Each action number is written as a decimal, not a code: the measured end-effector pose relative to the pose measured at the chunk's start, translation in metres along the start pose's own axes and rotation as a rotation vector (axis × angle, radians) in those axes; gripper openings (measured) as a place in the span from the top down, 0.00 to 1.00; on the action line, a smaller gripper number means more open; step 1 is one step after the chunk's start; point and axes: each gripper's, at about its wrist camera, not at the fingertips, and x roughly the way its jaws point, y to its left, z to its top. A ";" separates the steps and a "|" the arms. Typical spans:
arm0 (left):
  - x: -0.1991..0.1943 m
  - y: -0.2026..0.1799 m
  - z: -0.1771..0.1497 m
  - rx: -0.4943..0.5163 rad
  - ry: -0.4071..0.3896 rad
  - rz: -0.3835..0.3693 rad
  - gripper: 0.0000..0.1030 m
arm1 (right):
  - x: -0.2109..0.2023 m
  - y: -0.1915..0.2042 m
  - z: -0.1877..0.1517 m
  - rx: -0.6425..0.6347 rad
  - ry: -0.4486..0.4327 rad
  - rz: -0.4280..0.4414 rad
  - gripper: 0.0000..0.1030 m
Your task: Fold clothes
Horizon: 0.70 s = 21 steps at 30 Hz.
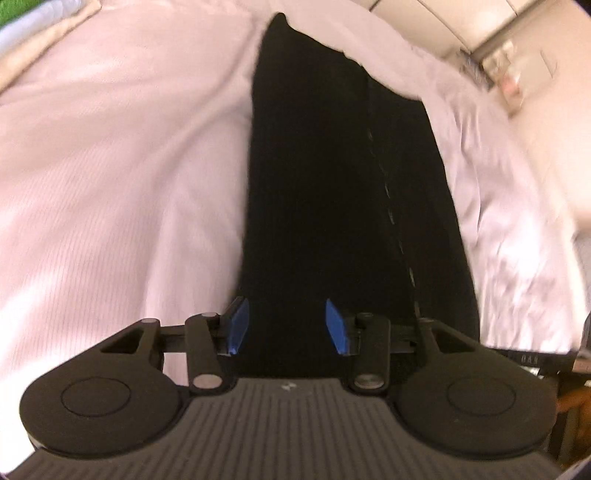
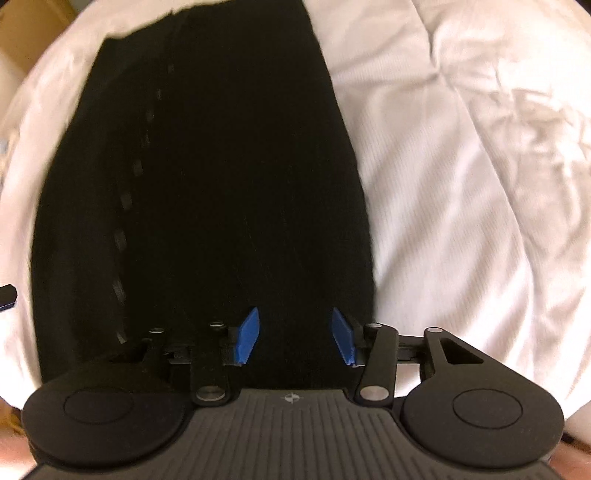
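A black garment [image 1: 325,177] lies stretched out flat on a white bed sheet [image 1: 122,177], with a faint dashed seam line along its right part. My left gripper [image 1: 286,323] is open, its blue pads [image 1: 238,325] apart over the garment's near end, holding nothing. In the right wrist view the same black garment [image 2: 221,166] fills the middle and left, seam line on its left. My right gripper [image 2: 293,334] is open above the garment's near end, blue pads [image 2: 248,334] apart and empty.
The wrinkled white sheet [image 2: 461,184] spreads to the right of the garment. A pale folded cloth [image 1: 48,33] lies at the far left corner. Furniture and clutter [image 1: 513,70] stand beyond the bed at the far right. A brown surface [image 2: 26,33] shows at the top left.
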 end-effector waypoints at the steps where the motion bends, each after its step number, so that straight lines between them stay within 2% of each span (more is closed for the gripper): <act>1: 0.009 0.013 0.009 -0.031 0.010 -0.034 0.61 | 0.001 0.002 0.009 0.014 -0.005 0.010 0.52; 4: 0.034 0.040 0.022 -0.103 0.056 -0.150 0.57 | 0.006 0.008 0.031 0.044 -0.010 0.026 0.51; 7: 0.062 0.045 0.038 -0.113 0.103 -0.202 0.55 | 0.013 0.012 0.039 0.039 0.007 0.017 0.50; 10: 0.083 0.060 0.048 -0.216 0.117 -0.345 0.55 | 0.023 0.012 0.040 0.045 0.040 -0.004 0.50; 11: 0.087 0.061 0.050 -0.239 0.114 -0.383 0.60 | 0.025 0.012 0.040 0.048 0.046 -0.010 0.50; 12: 0.092 0.061 0.053 -0.259 0.116 -0.423 0.74 | 0.027 0.012 0.040 0.050 0.053 -0.015 0.50; 13: 0.095 0.061 0.055 -0.276 0.115 -0.460 0.82 | 0.029 0.012 0.041 0.049 0.059 -0.020 0.49; 14: 0.090 0.062 0.056 -0.283 0.099 -0.487 0.89 | 0.030 0.014 0.042 0.044 0.062 -0.026 0.48; 15: 0.078 0.064 0.057 -0.293 0.054 -0.529 0.89 | 0.030 0.015 0.044 0.039 0.066 -0.032 0.47; 18: 0.034 0.096 0.054 -0.416 -0.146 -0.588 0.91 | 0.033 0.020 0.048 0.023 0.077 -0.048 0.43; 19: 0.023 0.110 0.053 -0.460 -0.202 -0.554 0.91 | 0.033 0.021 0.049 0.018 0.081 -0.054 0.42; 20: 0.019 0.118 0.053 -0.479 -0.212 -0.511 0.91 | 0.034 0.023 0.050 0.013 0.085 -0.060 0.40; 21: 0.020 0.122 0.054 -0.483 -0.188 -0.471 0.93 | 0.035 0.024 0.051 0.008 0.088 -0.065 0.39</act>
